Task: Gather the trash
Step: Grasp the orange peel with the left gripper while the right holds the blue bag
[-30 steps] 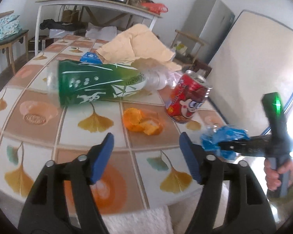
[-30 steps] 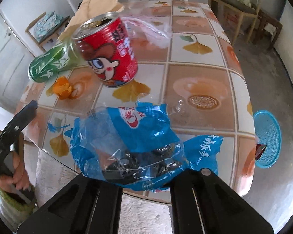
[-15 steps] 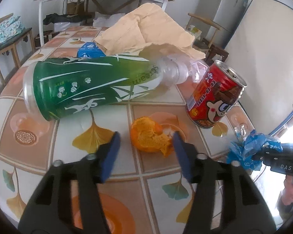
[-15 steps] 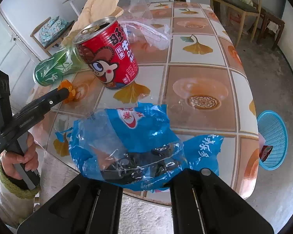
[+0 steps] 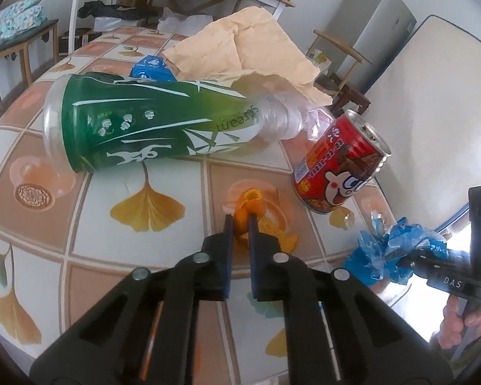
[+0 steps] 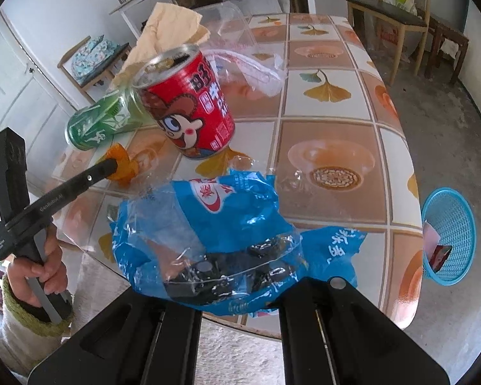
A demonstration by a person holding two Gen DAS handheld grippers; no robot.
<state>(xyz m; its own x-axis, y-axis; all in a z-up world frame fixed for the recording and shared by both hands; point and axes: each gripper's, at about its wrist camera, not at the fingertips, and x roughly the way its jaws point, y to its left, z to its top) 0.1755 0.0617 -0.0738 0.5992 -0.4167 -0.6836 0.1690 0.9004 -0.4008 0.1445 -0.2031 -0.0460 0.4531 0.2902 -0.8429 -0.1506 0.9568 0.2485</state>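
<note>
My left gripper (image 5: pixel 240 224) is shut on an orange peel (image 5: pixel 251 203) lying on the tiled table (image 5: pixel 80 231); it also shows in the right wrist view (image 6: pixel 112 163) pinching the peel (image 6: pixel 123 165). My right gripper (image 6: pixel 237 269) is shut on a crumpled blue plastic wrapper (image 6: pixel 208 224) held above the table's near edge; the wrapper hides its fingertips. The wrapper (image 5: pixel 388 250) also shows at the right of the left wrist view. A red drink can (image 5: pixel 340 170) stands upright past the peel. A green plastic bottle (image 5: pixel 144 125) lies on its side.
Crumpled tan paper (image 5: pixel 243 45) and a small blue wrapper (image 5: pixel 150 67) lie behind the bottle. A clear plastic bag (image 6: pixel 250 57) lies behind the can. A blue mesh basket (image 6: pixel 449 234) with some trash stands on the floor right of the table.
My left gripper has moved forward to the orange peel and closed on it. My right gripper still holds the blue wrapper in about the same place.
</note>
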